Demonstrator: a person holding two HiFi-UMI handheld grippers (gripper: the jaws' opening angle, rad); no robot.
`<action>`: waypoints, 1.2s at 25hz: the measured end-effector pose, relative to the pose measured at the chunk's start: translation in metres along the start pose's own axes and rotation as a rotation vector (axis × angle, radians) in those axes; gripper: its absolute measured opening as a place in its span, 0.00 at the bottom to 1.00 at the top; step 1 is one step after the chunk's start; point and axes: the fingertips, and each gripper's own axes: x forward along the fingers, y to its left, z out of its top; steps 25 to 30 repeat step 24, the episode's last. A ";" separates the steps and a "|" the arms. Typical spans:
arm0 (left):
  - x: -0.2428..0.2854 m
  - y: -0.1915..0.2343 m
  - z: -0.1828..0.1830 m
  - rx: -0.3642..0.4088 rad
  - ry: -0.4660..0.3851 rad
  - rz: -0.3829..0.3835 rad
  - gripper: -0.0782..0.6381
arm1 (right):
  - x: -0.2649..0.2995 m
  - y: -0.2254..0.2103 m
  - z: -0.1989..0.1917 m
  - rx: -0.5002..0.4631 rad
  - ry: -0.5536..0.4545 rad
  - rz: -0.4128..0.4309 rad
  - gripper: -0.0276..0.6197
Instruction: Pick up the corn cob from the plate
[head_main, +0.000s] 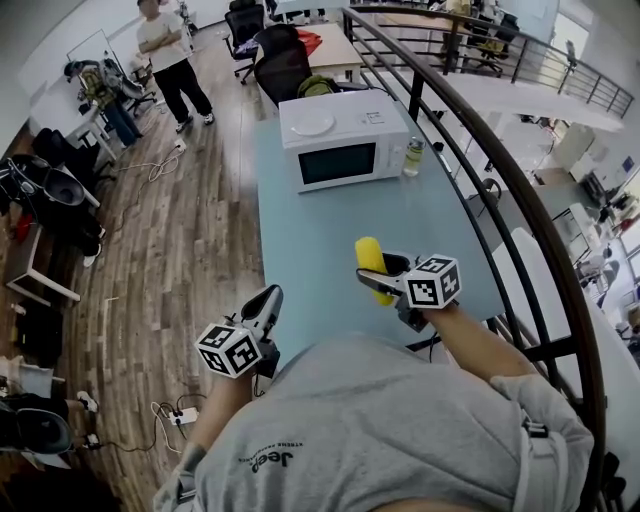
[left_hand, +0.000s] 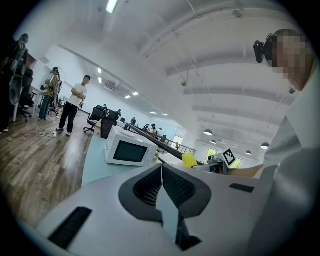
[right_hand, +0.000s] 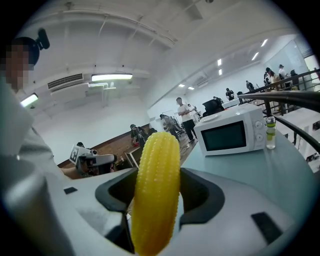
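Observation:
A yellow corn cob (head_main: 368, 258) stands between the jaws of my right gripper (head_main: 387, 280), which is shut on it above the near part of the pale blue table (head_main: 310, 235). In the right gripper view the corn cob (right_hand: 156, 185) fills the gap between the jaws, tilted a little to the right. My left gripper (head_main: 266, 304) is at the table's near left edge, with nothing in it. Its jaws meet in the left gripper view, where the cob (left_hand: 189, 160) shows at the right. A white plate (head_main: 313, 124) lies on top of the microwave.
A white microwave (head_main: 342, 140) stands at the table's far end with a small bottle (head_main: 413, 157) beside it on the right. A dark railing (head_main: 470, 150) runs along the right side. A person (head_main: 170, 60) stands on the wooden floor at the far left.

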 end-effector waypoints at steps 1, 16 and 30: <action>0.000 0.000 -0.001 -0.001 0.000 0.002 0.14 | -0.001 -0.001 0.000 -0.003 -0.002 -0.002 0.45; 0.012 -0.004 0.000 -0.008 0.001 0.000 0.14 | -0.009 -0.012 0.007 -0.017 -0.017 -0.004 0.45; 0.015 -0.007 0.000 -0.007 0.005 -0.003 0.14 | -0.014 -0.015 0.007 -0.014 -0.021 -0.006 0.45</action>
